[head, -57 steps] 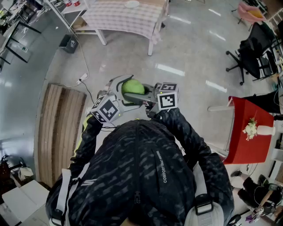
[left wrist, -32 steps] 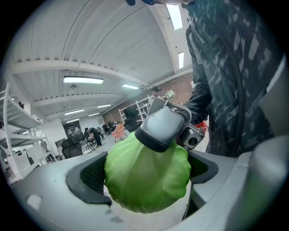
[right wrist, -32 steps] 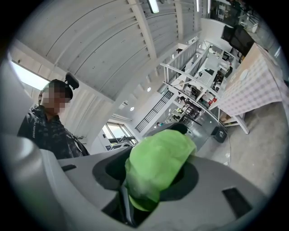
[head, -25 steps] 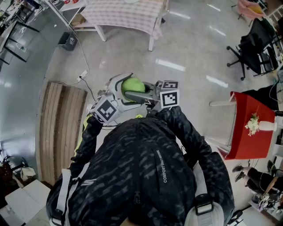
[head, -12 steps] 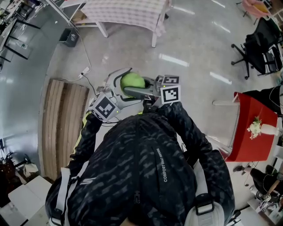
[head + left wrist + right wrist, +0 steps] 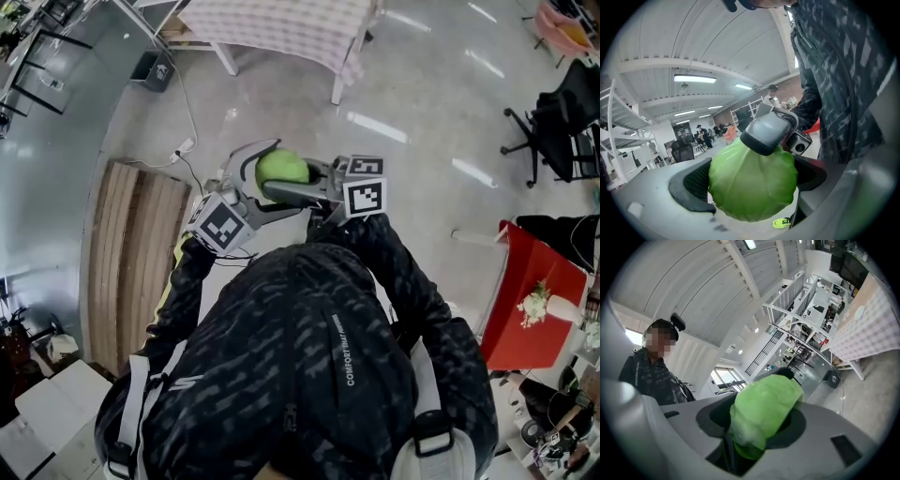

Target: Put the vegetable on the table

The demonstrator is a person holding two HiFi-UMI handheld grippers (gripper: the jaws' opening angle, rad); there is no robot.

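Observation:
A round green cabbage (image 6: 281,168) is held up in front of the person's chest, over the floor. In the head view my left gripper (image 6: 265,161) curves round it from the left, and my right gripper (image 6: 286,186) reaches in from the right. The left gripper view shows the cabbage (image 6: 752,183) filling the gap between the left gripper's dark pads, with a grey jaw of the right gripper pressed on its top. In the right gripper view the cabbage (image 6: 764,411) is wedged between the right gripper's jaws. The table with the checked cloth (image 6: 281,26) stands ahead across the floor.
A wooden slatted pallet (image 6: 127,253) lies on the floor at the left, with a cable and power strip (image 6: 184,145) beside it. A red table (image 6: 530,305) with a white vase stands at the right. A black office chair (image 6: 562,108) is at the far right.
Both grippers keep the cabbage between them as before. The floor and furniture have shifted in view: the checked table has slid right and the red table has moved down.

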